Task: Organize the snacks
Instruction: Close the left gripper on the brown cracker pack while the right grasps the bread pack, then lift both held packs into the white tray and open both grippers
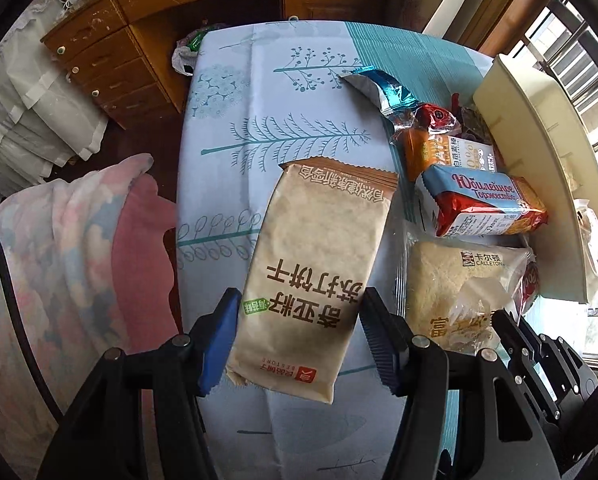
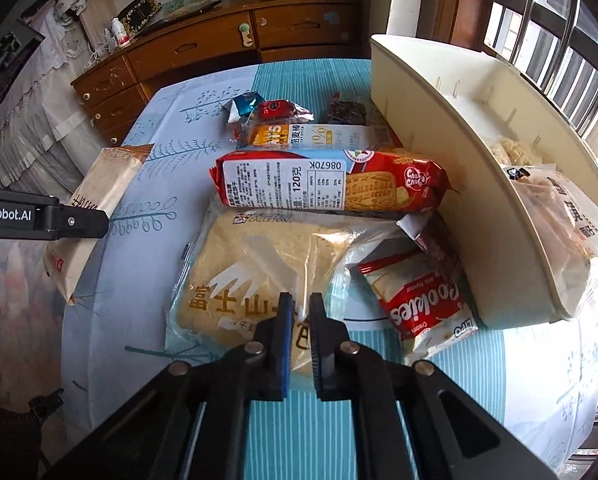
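Surface (image 2: 147, 300): your patterned cloth; snacks crowd its right side, left half bare, giving open room.
Bin (image 2: 431, 128): cream, at the right edge, some packets already inside; likely where the snacks go.
Cracker pack (image 1: 319, 264): lifted clear of the cloth, long axis running away from your left tool (image 1: 297, 336), which clamps its near end.
Bread bag (image 2: 259, 272): flat, directly under your right tool (image 2: 299, 312); bin lies to its right.
Right tool: pads nearly together, pinching the bag's film, I judge.

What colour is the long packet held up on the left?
Beige with a brown top edge and brown lettering; the cracker packet shows best in the left wrist view.
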{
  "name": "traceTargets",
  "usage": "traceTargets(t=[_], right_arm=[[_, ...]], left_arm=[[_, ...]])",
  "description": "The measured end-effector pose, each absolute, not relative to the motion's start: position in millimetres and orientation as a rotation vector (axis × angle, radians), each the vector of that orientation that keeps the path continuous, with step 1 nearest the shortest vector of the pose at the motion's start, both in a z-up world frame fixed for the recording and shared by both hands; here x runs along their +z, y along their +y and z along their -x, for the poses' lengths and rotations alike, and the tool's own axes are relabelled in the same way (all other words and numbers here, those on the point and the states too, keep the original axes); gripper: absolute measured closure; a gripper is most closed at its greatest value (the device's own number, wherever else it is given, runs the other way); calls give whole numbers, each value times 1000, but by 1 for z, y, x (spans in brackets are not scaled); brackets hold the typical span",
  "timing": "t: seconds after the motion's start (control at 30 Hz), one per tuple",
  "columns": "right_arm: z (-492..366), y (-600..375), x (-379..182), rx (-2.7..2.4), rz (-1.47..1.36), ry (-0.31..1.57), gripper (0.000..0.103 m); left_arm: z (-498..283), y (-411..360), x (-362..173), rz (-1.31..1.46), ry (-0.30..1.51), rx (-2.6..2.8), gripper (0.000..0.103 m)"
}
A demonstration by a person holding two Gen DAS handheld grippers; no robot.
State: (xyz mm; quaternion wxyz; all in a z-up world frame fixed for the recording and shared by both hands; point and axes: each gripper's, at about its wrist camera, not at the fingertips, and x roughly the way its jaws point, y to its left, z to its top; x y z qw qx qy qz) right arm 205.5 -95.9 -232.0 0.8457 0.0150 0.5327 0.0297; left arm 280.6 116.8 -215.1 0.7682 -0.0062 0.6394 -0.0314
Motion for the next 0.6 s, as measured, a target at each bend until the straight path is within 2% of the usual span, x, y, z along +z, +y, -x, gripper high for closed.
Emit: traceTargets(t=[0.23,0.6], right_arm=[[-184,-89,-208,57,-24,1095,97],[-147,-82,-148,59,35,926,97]], left_arm=[[-247,131,-186,57,1345,-88,44],[-197,124,-136,187,1114,-280,44]])
